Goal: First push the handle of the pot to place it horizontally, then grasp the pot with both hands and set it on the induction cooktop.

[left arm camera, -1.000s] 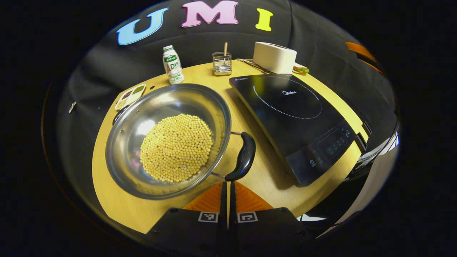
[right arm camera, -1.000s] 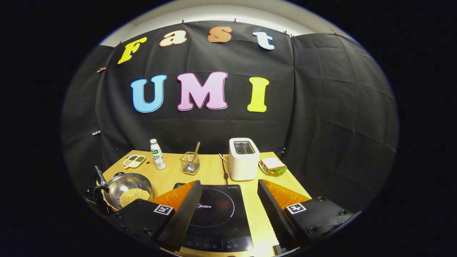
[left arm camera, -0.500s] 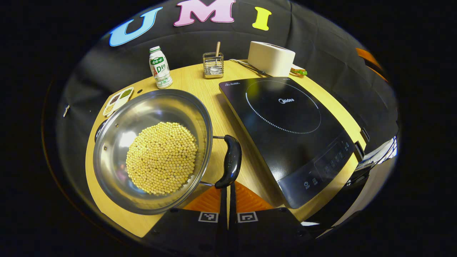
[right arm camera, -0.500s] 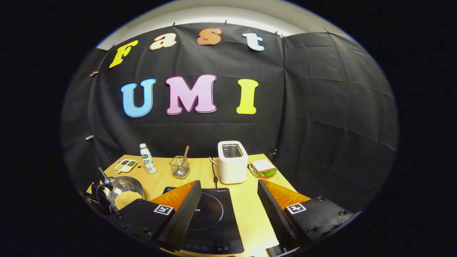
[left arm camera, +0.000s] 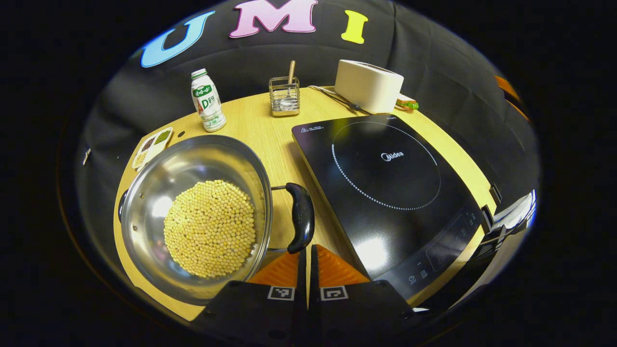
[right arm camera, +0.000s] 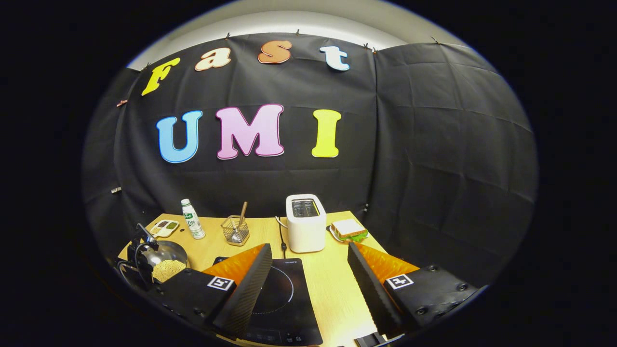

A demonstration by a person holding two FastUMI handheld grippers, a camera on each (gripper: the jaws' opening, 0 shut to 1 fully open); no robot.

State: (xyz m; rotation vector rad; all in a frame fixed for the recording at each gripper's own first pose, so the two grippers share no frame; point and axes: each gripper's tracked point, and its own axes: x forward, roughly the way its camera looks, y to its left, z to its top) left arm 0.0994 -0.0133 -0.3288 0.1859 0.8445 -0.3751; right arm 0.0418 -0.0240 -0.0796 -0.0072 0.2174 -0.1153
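Observation:
A steel pot [left arm camera: 205, 156] holding yellow beans [left arm camera: 209, 229] stands on the wooden table, left of the black induction cooktop [left arm camera: 385, 183]. Its black side handle [left arm camera: 301, 221] points toward the cooktop, and a second handle [left arm camera: 121, 205] peeks out at the far side. My left gripper [left arm camera: 307, 248] is shut with nothing between its fingers, its tips right at the near end of the black handle. In the right gripper view, my right gripper [right arm camera: 308, 246] hangs open above the cooktop [right arm camera: 282, 294]. The pot [right arm camera: 164, 255] lies far to its left.
At the back of the table stand a small bottle [left arm camera: 207, 101], a wire basket with a spoon [left arm camera: 284, 91], a white toaster [left arm camera: 368, 84] and a sandwich [left arm camera: 407, 103]. A small divided dish [left arm camera: 152, 144] lies behind the pot. The table's front edge is close below the pot.
The pot has turned, and its black handle has swung from slanting right to nearly straight, with my shut left gripper following at its end. The right gripper's view has drifted right.

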